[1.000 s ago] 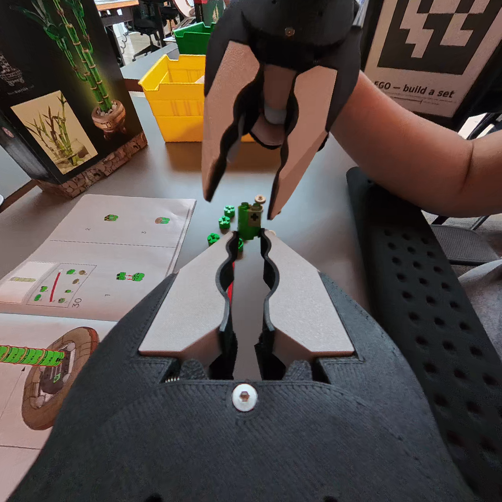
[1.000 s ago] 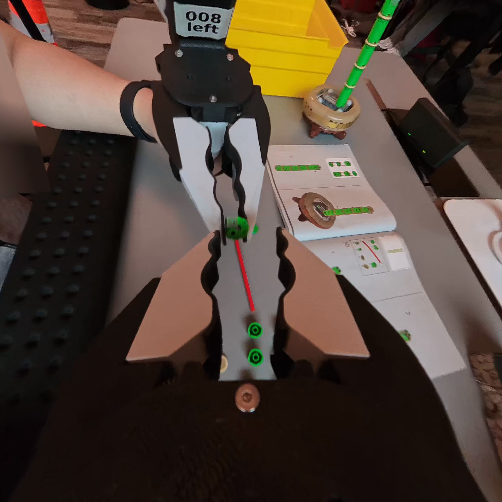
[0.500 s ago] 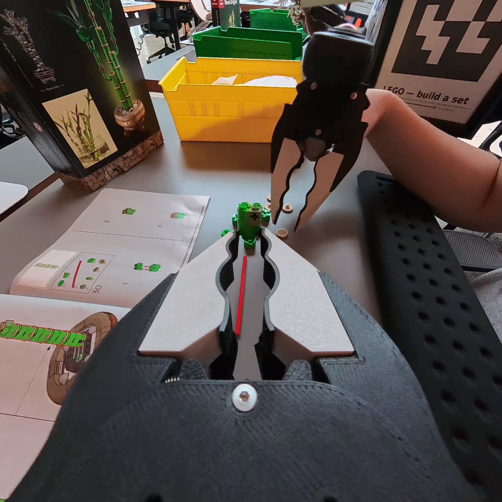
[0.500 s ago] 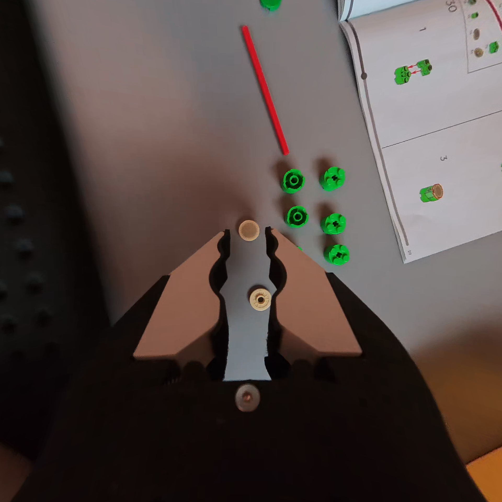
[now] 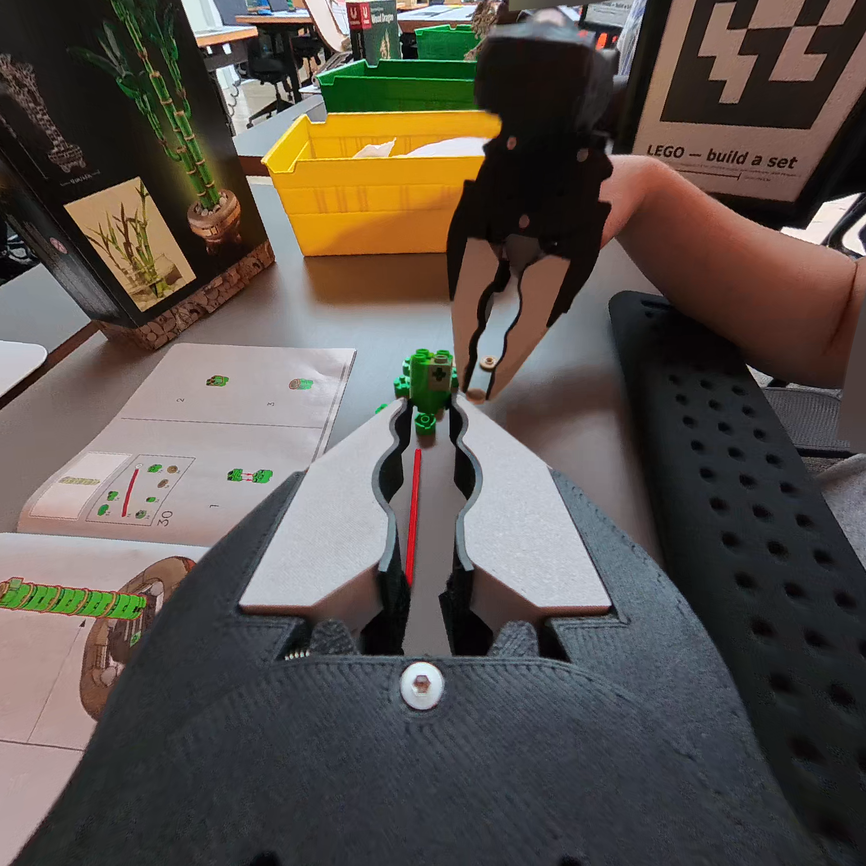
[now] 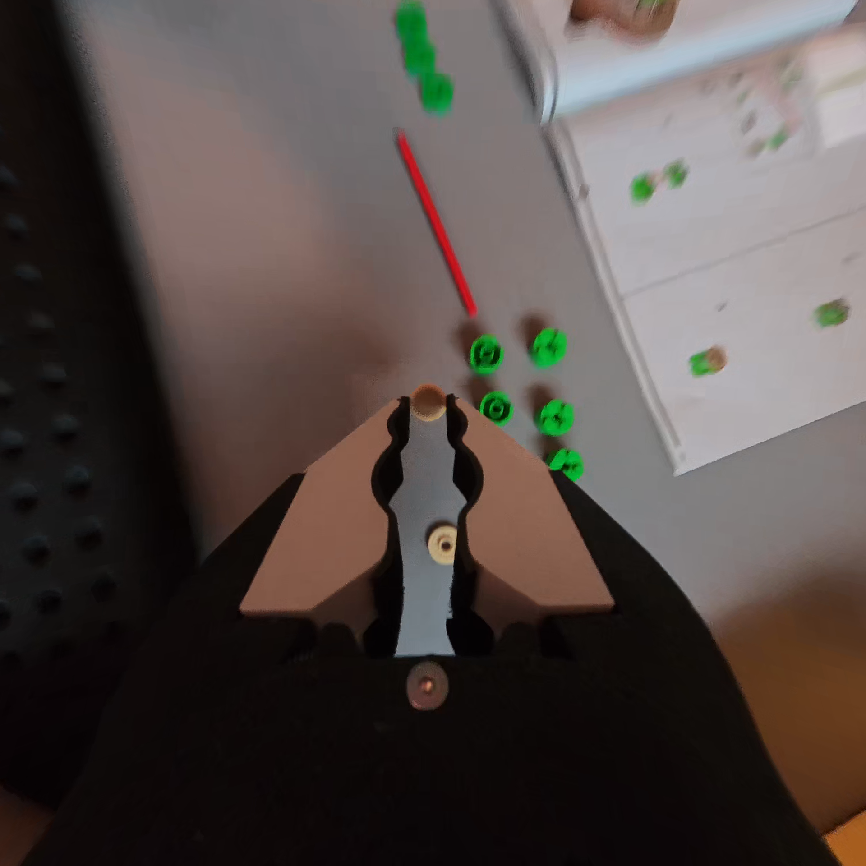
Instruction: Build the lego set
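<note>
My right gripper (image 6: 427, 404) has dropped and now pinches the tan round tile (image 6: 427, 403) at its tips; my left gripper (image 5: 425, 404) stays clamped on the green brick stack (image 5: 430, 380).

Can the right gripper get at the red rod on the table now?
Probably not: the right gripper seems shut on a tan stud. Otherwise the red rod lies bare ahead of it, though partly between the left gripper's fingers.
</note>
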Demonstrator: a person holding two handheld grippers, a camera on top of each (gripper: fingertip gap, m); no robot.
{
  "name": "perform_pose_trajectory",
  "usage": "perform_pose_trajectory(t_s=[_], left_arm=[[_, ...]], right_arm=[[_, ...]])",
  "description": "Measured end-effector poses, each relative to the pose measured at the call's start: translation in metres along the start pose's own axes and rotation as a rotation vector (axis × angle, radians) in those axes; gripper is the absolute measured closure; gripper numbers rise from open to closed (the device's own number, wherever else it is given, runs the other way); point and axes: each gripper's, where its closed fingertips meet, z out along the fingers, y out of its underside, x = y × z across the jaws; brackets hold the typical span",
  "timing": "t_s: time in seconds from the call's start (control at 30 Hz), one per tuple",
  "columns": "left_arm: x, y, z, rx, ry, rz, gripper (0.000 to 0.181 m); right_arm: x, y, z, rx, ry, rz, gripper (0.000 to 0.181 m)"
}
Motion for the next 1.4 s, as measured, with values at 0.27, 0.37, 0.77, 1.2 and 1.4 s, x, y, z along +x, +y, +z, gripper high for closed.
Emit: perform_pose_trajectory(t_s=[0.27, 0.37, 0.77, 1.2, 1.4], left_arm=[[0.008, -0.002, 0.004, 0.025, 0.05, -0.012, 0.167], [0.007, -0.001, 0.003, 0.017, 0.041, 0.002, 0.167], [0.009, 0.001, 0.004, -0.008, 0.049, 0.012, 0.167], [0.015, 0.001, 0.004, -0.011, 0.088, 0.012, 0.167], [0.027, -0.003, 0.004, 0.004, 0.148, 0.026, 0.167]], right_arm=[[-0.01, -0.133, -0.068, 0.482, -0.058, -0.039, 0.167], [-0.003, -0.131, -0.048, 0.4, -0.064, -0.018, 0.167], [-0.009, -0.126, -0.036, 0.359, -0.117, -0.011, 0.167], [-0.016, -0.12, -0.038, 0.337, -0.165, -0.084, 0.166], [-0.025, -0.119, -0.044, 0.308, -0.253, -0.178, 0.166]])
